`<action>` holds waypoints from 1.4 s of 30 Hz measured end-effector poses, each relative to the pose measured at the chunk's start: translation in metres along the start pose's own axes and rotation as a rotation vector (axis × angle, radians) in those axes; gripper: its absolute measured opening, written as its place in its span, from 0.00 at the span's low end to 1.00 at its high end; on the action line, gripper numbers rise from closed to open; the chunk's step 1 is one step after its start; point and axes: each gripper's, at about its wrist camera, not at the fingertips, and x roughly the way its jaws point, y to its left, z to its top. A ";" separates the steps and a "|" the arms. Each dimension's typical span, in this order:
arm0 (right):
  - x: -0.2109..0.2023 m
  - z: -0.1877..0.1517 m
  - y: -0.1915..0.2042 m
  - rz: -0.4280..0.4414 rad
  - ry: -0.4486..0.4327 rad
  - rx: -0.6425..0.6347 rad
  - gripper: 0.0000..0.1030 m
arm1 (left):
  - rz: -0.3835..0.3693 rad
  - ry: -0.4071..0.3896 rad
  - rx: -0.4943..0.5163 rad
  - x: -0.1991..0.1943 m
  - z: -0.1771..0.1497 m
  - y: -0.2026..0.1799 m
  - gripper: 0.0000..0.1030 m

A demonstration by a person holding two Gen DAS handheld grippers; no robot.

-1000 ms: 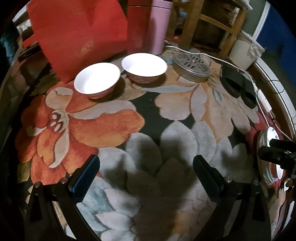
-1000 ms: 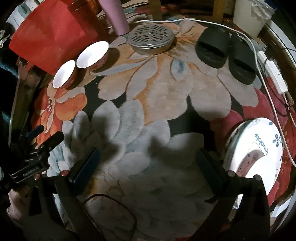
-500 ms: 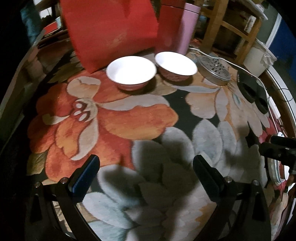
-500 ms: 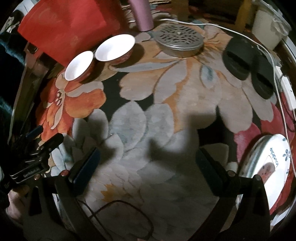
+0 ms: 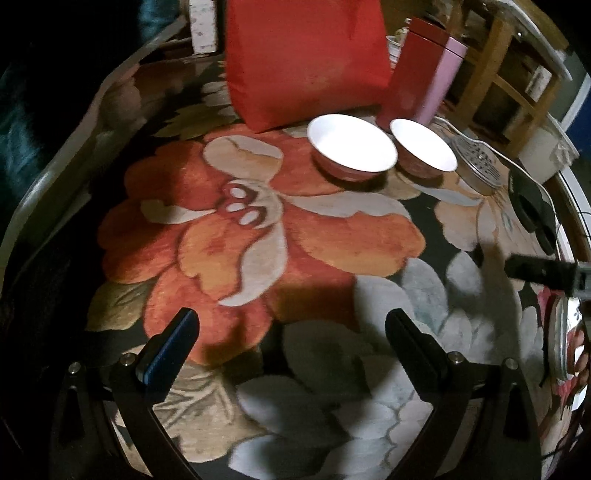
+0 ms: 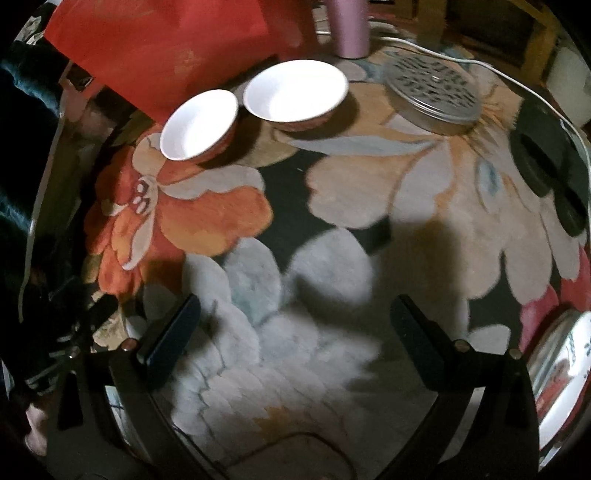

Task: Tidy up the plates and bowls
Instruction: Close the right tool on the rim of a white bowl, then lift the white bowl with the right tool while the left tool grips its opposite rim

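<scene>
Two white bowls with red outsides stand side by side on a floral rug: the left bowl (image 5: 351, 149) (image 6: 198, 125) and the right bowl (image 5: 423, 151) (image 6: 295, 92). A white printed plate (image 6: 565, 373) lies at the far right, its edge showing in the left wrist view (image 5: 559, 343). My left gripper (image 5: 288, 336) is open and empty above the rug, well short of the bowls. My right gripper (image 6: 295, 325) is open and empty, also short of the bowls. The right gripper's finger (image 5: 539, 271) shows at the right edge of the left wrist view.
A red bag (image 5: 306, 59) (image 6: 159, 44) stands behind the bowls, with a red box (image 5: 413, 70) and a pink tumbler (image 5: 443, 81) (image 6: 349, 26) beside it. A perforated metal lid (image 6: 432, 92), black slippers (image 6: 546, 166) and a white cable (image 6: 517, 77) lie to the right.
Both grippers have moved forward and left toward the bowls, which appear larger and nearer. The plate has slid toward the right edge of both views. Both grippers stay open.
</scene>
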 end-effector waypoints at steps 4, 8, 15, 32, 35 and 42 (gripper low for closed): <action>0.012 0.018 0.014 0.023 -0.007 0.012 1.00 | 0.007 -0.007 -0.019 -0.002 0.001 0.014 0.98; 0.034 0.037 0.023 0.056 -0.007 0.078 1.00 | 0.018 -0.017 -0.049 -0.005 0.002 0.033 0.98; 0.069 0.064 0.035 0.128 -0.006 0.221 0.99 | 0.025 -0.018 -0.109 -0.006 -0.001 0.063 0.98; 0.130 0.110 0.050 0.217 0.007 0.422 0.19 | 0.000 0.012 -0.114 -0.004 -0.026 0.084 0.98; 0.129 0.106 0.055 0.230 0.028 0.346 0.17 | -0.009 0.020 -0.120 -0.001 -0.027 0.085 0.98; 0.126 0.060 0.074 0.407 0.210 0.125 0.14 | -0.031 0.025 -0.130 0.002 -0.024 0.080 0.98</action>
